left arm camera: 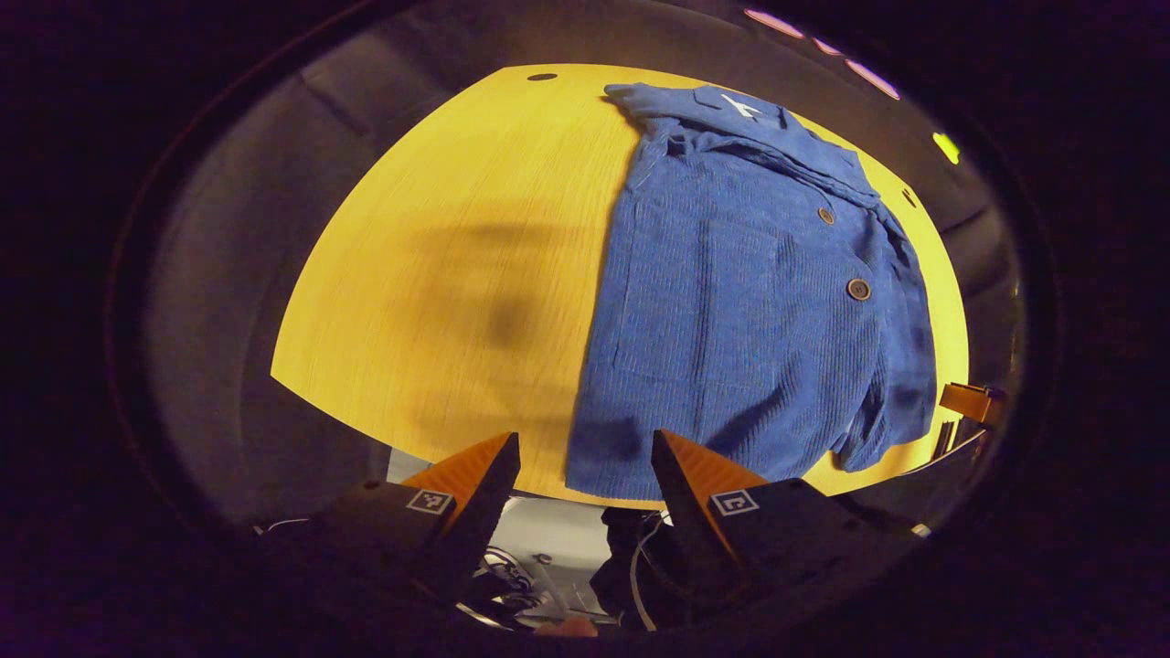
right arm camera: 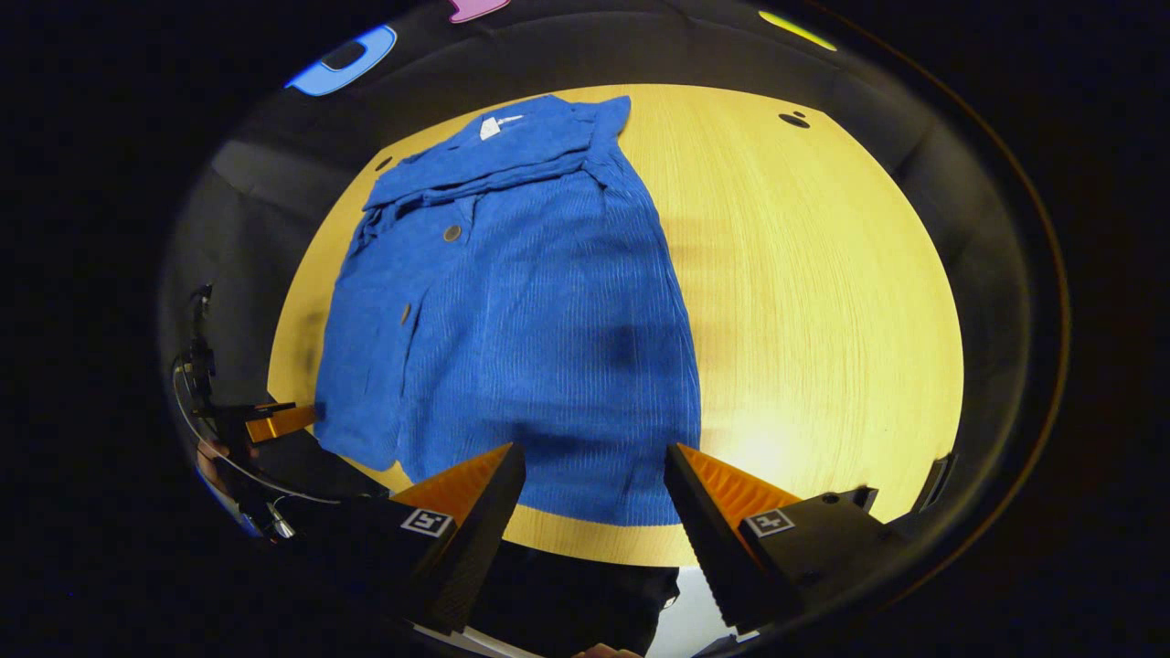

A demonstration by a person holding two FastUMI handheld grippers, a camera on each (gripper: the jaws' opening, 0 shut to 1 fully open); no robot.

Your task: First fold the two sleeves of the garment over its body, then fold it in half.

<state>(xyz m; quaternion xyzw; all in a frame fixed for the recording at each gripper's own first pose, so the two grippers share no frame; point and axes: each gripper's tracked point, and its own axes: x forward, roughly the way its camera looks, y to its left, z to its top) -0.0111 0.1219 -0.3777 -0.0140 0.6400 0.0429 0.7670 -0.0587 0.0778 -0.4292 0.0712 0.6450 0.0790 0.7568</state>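
Observation:
A blue corduroy jacket (left arm camera: 731,302) (right arm camera: 530,302) lies flat on the yellow wooden table (left arm camera: 439,274) (right arm camera: 823,302), collar at the far end and hem at the near edge. Both sleeves look folded in over the body, and brown buttons show along the front. My left gripper (left arm camera: 585,457) hovers open above the near table edge, just off the hem's left corner, with nothing between its fingers. Over the middle of the hem, my right gripper (right arm camera: 594,461) is open and empty too. The left gripper (right arm camera: 274,422) also appears at the left of the right gripper view, beside the jacket's side.
Wide bare tabletop lies left of the jacket in the left gripper view and right of it in the right gripper view. A small dark hole (left arm camera: 541,77) (right arm camera: 793,120) sits near the table's far edge. Black cloth surrounds the table.

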